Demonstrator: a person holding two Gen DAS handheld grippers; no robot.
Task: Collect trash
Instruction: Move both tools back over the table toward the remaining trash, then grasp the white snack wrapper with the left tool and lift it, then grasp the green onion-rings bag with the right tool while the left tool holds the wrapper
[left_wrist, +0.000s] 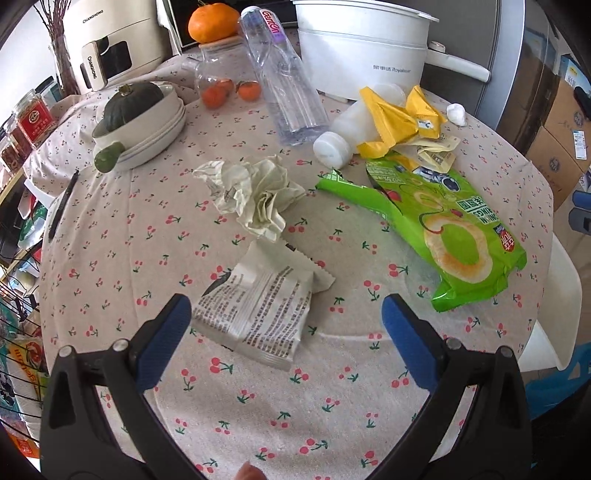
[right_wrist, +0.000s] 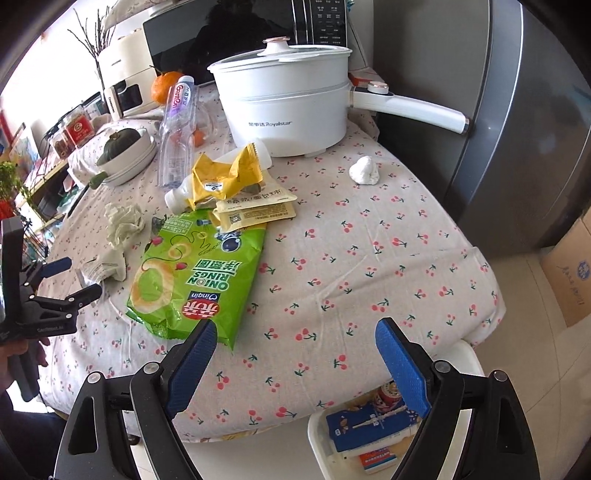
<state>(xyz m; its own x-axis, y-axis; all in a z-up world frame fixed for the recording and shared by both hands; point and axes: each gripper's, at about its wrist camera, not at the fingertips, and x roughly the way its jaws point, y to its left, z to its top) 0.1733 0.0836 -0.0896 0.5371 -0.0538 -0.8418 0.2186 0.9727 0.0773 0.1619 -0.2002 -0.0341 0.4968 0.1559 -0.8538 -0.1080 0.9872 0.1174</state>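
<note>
My left gripper (left_wrist: 286, 308) is open, its jaws either side of a white printed wrapper (left_wrist: 258, 314) lying on the cherry tablecloth. Behind it lie a crumpled paper (left_wrist: 255, 192), a green onion-rings bag (left_wrist: 436, 225), a yellow wrapper (left_wrist: 402, 118), a white bottle (left_wrist: 343, 136) and a clear water bottle (left_wrist: 284, 81). My right gripper (right_wrist: 291, 347) is open over the table's near edge, its left finger by the green bag (right_wrist: 199, 273). The left gripper (right_wrist: 70, 277) shows at the far left of the right wrist view. A tissue wad (right_wrist: 364, 170) lies near the pot.
A white electric pot (right_wrist: 288, 107) stands at the back. Stacked bowls (left_wrist: 147, 125) hold a green squash. A jar (left_wrist: 218, 74) carries an orange. A white bin (right_wrist: 354, 439) with trash sits below the table edge. A grey fridge (right_wrist: 517, 110) stands at the right.
</note>
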